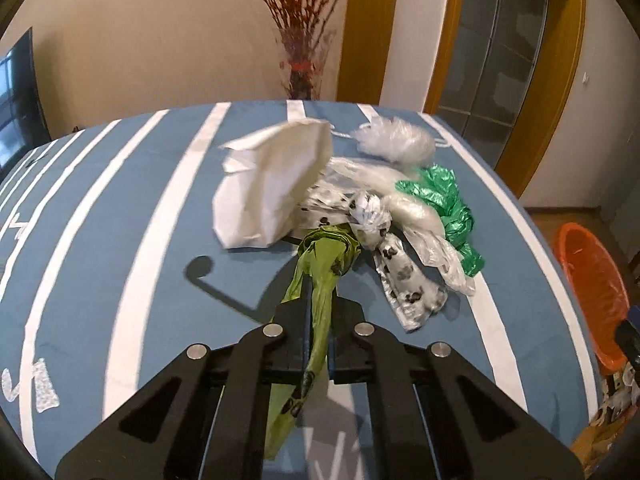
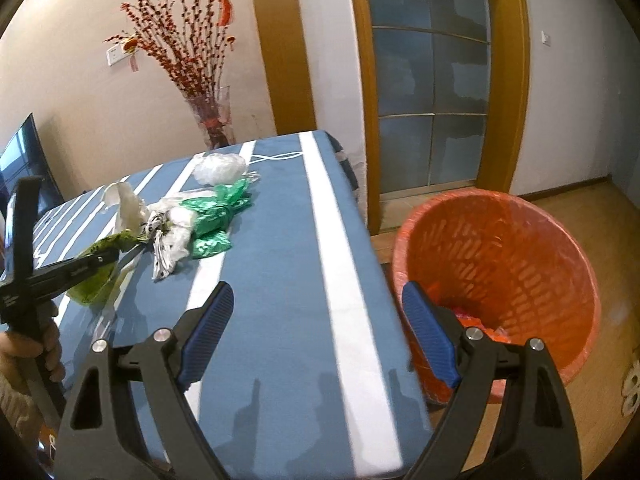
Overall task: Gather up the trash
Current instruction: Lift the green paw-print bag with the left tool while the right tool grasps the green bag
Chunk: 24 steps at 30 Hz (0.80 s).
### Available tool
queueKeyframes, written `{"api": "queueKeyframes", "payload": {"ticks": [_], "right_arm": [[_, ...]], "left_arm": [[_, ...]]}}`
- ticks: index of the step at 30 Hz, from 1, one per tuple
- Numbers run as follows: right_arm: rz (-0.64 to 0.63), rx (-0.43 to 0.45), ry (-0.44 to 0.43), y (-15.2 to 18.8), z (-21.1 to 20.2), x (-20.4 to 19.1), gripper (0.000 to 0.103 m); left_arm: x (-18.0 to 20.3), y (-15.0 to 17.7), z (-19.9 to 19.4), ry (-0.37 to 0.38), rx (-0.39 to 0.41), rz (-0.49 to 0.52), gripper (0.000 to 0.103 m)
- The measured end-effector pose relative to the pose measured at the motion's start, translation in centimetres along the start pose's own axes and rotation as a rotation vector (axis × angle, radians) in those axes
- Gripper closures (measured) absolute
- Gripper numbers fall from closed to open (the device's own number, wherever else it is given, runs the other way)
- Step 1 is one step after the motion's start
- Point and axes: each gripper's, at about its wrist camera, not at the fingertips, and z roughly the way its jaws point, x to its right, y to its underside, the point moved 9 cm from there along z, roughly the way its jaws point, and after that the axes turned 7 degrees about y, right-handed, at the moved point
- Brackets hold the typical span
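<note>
Lime-green bag [image 1: 320, 264] sits pinched in the closed left claw [image 1: 320, 300], trailing from the trash pile [image 1: 360, 200] on the desk [image 1: 140, 240]. Right claw [image 2: 318, 316] gapes empty beside the orange bin [image 2: 520, 264].

i see a crumpled lime-green plastic bag [image 1: 316, 280] pinched lengthwise, trailing off a heap on the blue striped tablecloth [image 1: 160, 240]: a white paper bag [image 1: 272, 184], black-spotted clear wrappers [image 1: 404, 276], a shiny dark-green foil bag [image 1: 452, 208], a cloudy clear bag [image 1: 396, 140]. an orange lined mesh bin [image 2: 500, 280] stands on the floor beside the table.
</note>
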Motion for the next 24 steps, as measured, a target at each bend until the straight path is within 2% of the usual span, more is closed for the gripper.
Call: {"api": "queueKeyframes", "payload": {"ticks": [12, 18, 21, 24], "right_arm": [[-0.068, -0.004, -0.064, -0.6, 0.5, -4.8, 0.018], [-0.091, -0.004, -0.097, -1.2, 1.0, -7.3, 0.02], [-0.1, -0.007, -0.124, -1.8, 1.7, -9.0, 0.027], [-0.114, -0.021, -0.154, -2.6, 2.9, -11.2, 0.039]], "left_arm": [[-3.8, -0.1, -5.9, 0.007, 0.096, -0.061, 0.098], [-6.6, -1.2, -8.3, -0.031, 0.154, -0.105, 0.098], [-8.0, -1.6, -8.5, -0.05, 0.165, -0.122, 0.098], [-9.1, -1.9, -8.2, -0.063, 0.169, -0.142, 0.098]]}}
